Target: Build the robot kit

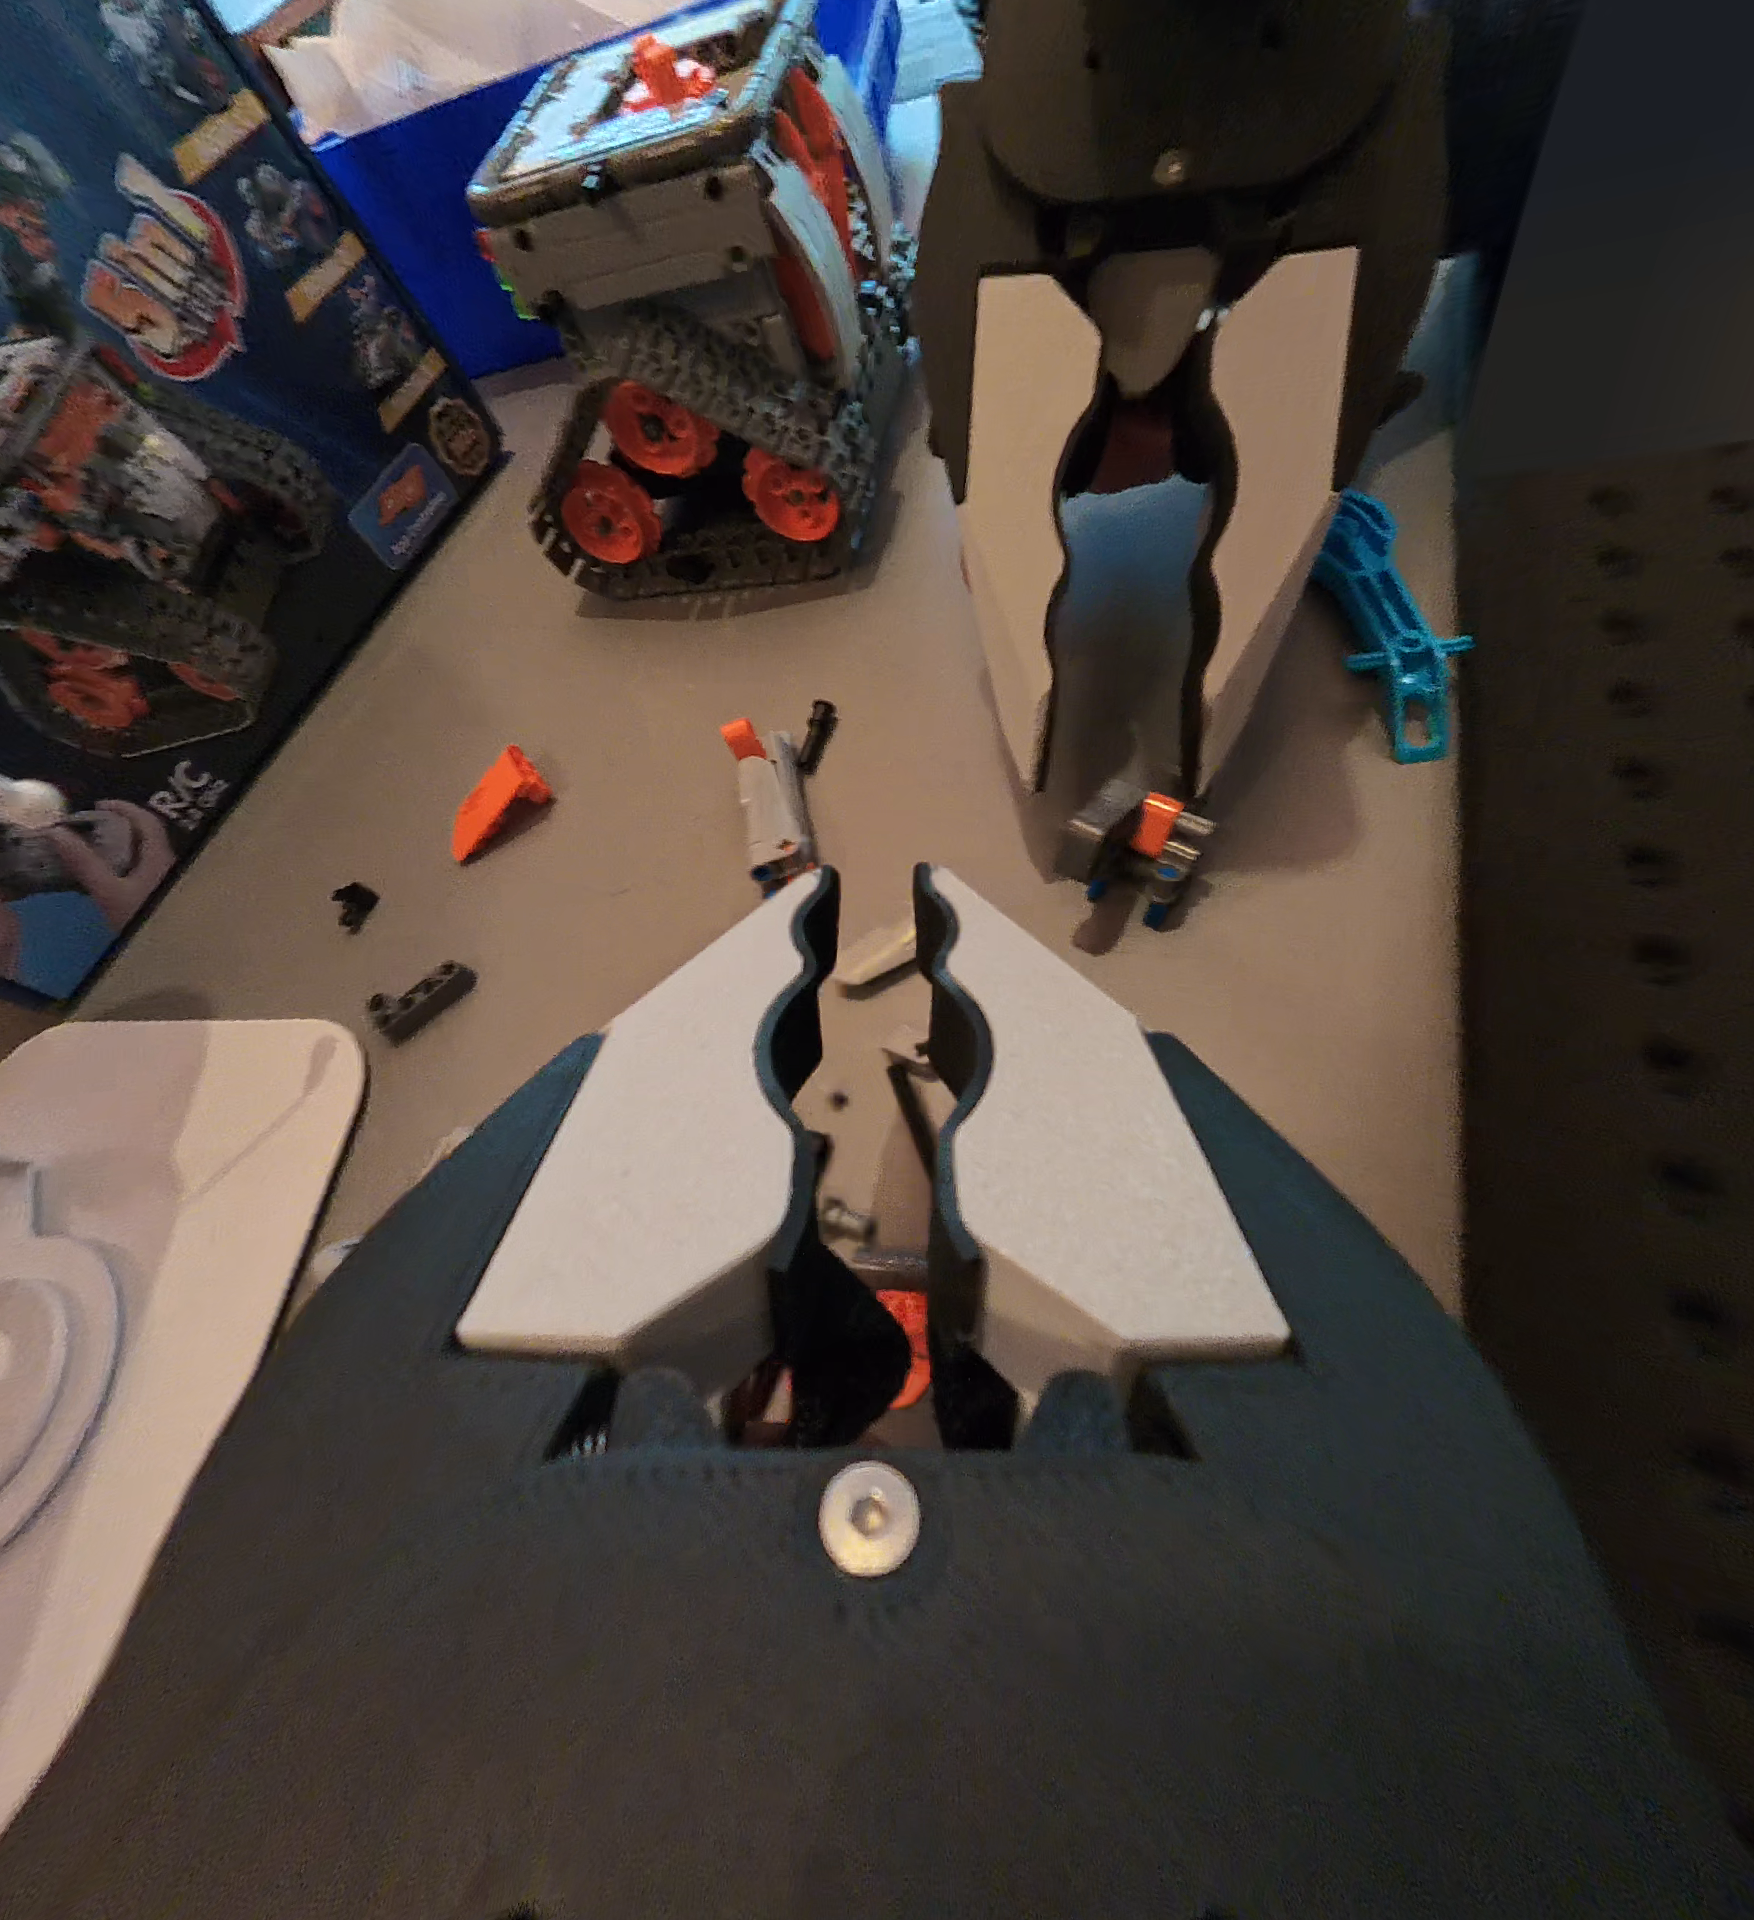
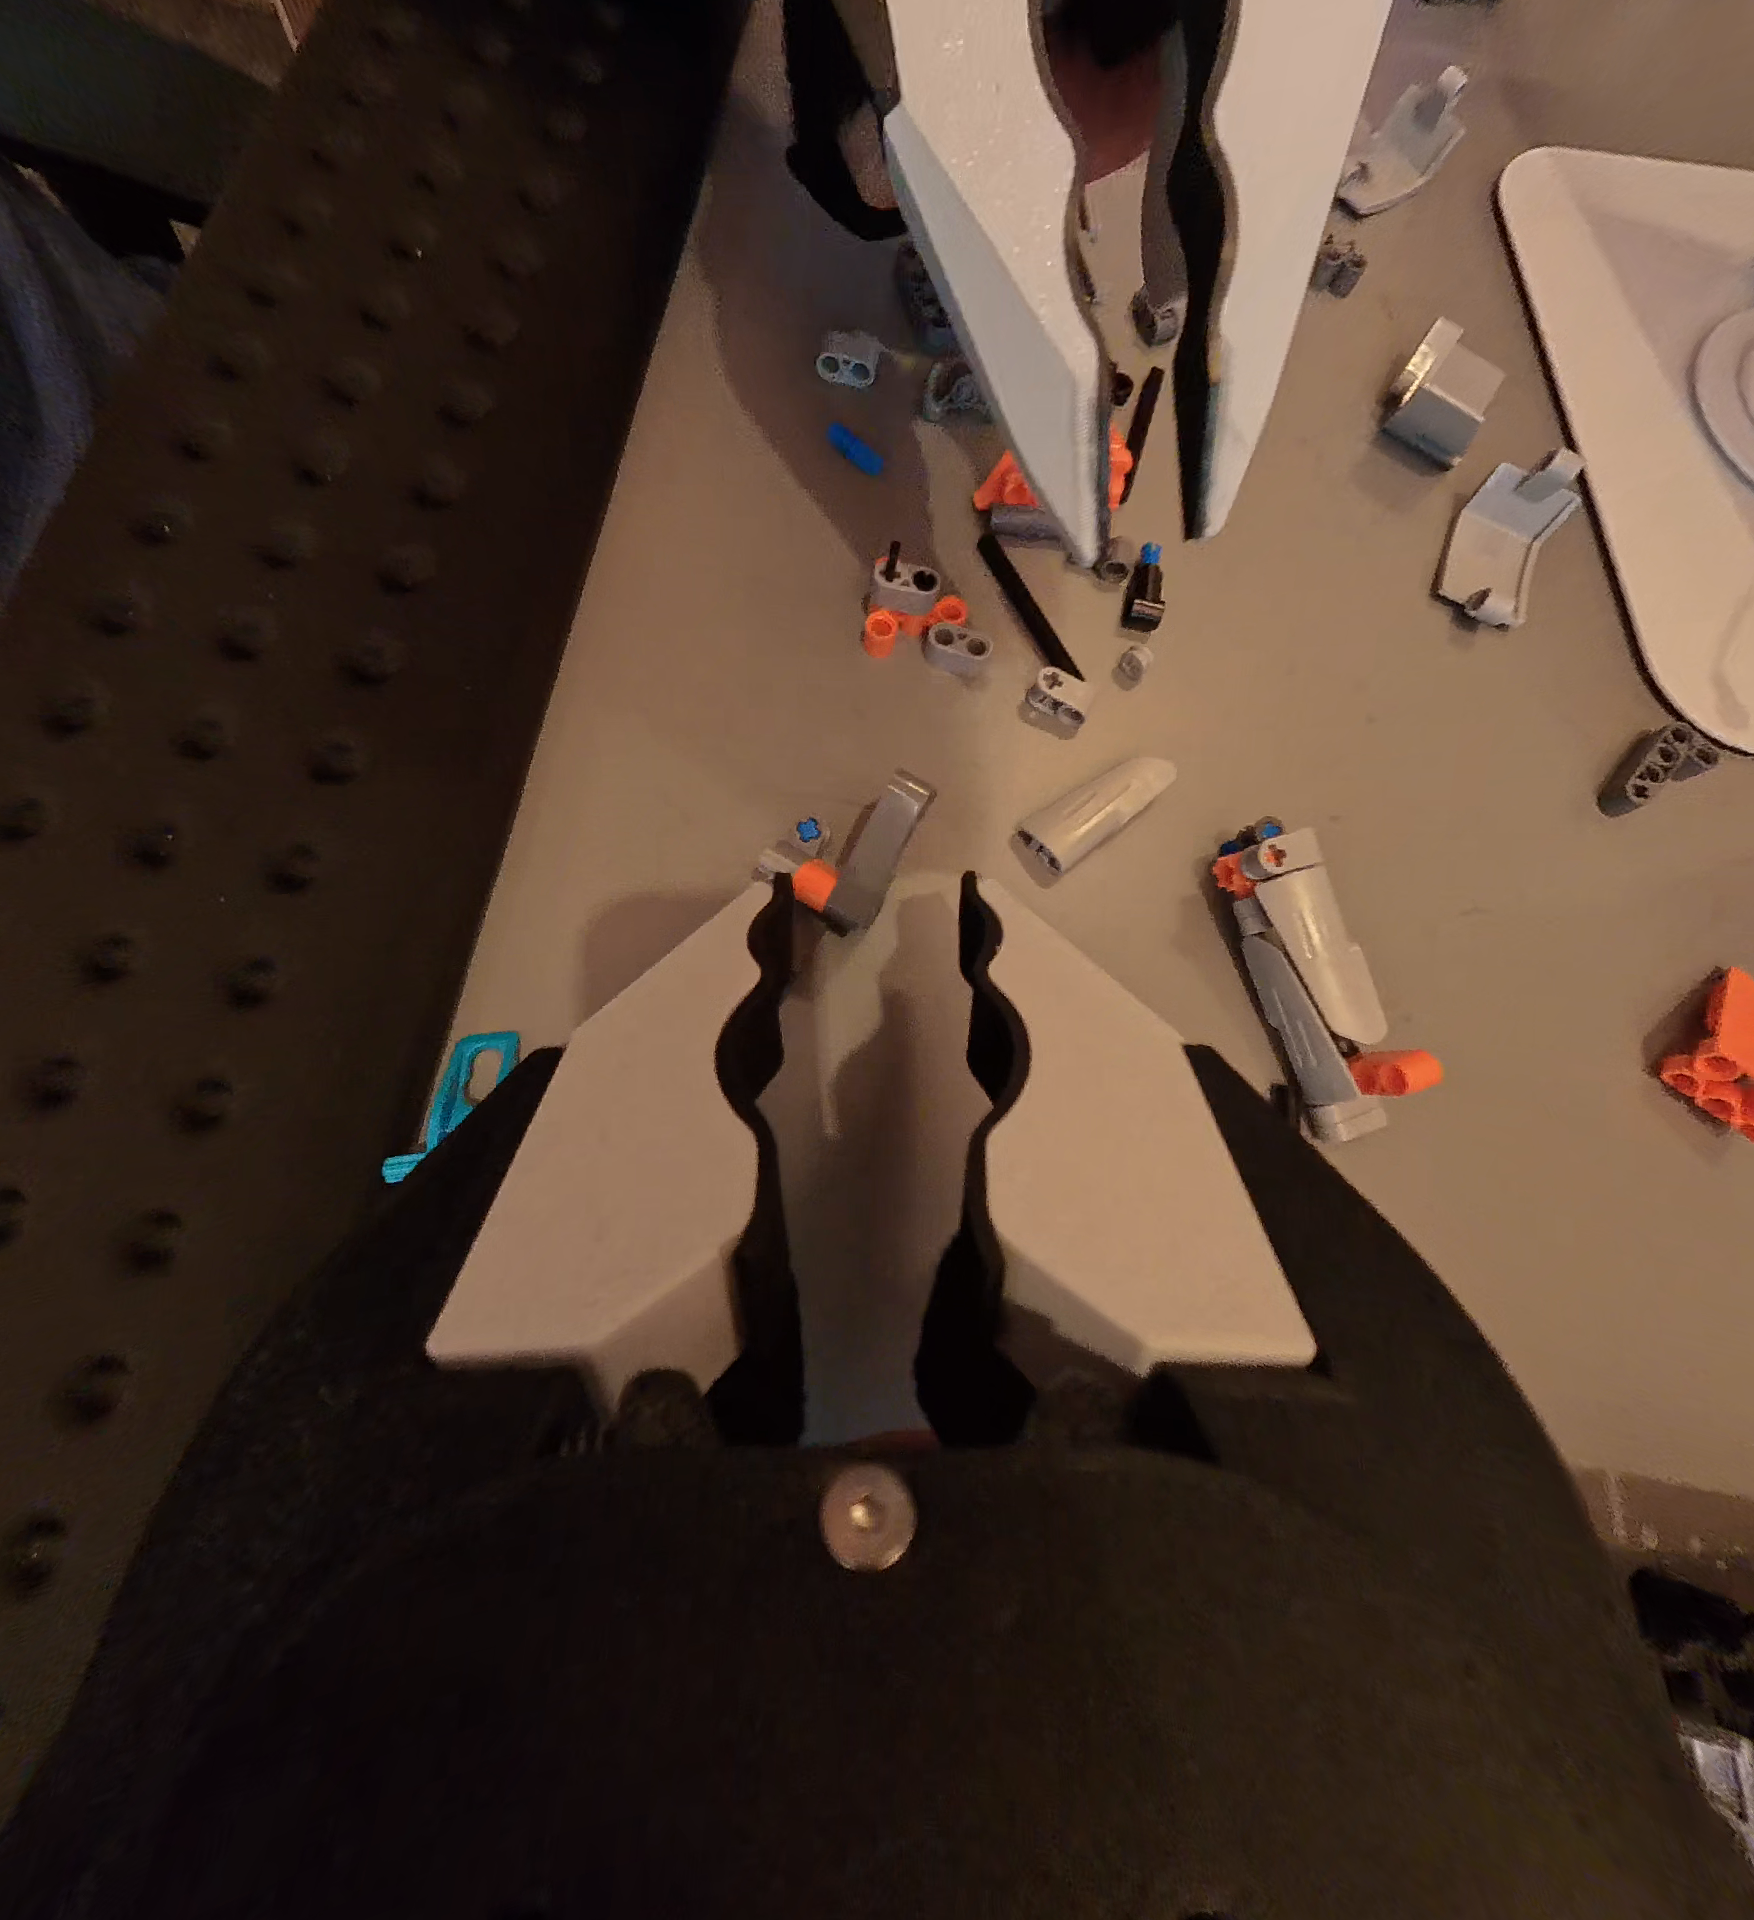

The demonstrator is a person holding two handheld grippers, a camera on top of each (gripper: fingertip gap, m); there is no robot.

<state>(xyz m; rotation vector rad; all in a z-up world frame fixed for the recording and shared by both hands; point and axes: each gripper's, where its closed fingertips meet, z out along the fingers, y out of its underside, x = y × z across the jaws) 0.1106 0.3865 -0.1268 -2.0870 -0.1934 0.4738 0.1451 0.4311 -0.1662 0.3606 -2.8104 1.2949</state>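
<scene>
the left gripper (image 1: 875, 883) has matt, grainy black plastic with smooth pale finger (image 1: 665, 1143) faces and a shiny metal screw (image 1: 869, 1518). glossy plastic building bricks (image 2: 1304, 966) lie on a smooth matt table (image 2: 1268, 1195). the toy box (image 1: 125, 468) looks like glossy printed cardboard.

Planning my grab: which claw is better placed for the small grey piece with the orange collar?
Right: the right claw is open, one tip beside the piece; the left claw sits farther away.

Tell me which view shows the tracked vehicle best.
The left wrist view: the tracked vehicle stands whole there on the table, orange wheels and tracks clear, beside the picture box. The right wrist view shows at most a cropped, blurred bit of grey and orange at its bottom right corner.
</scene>
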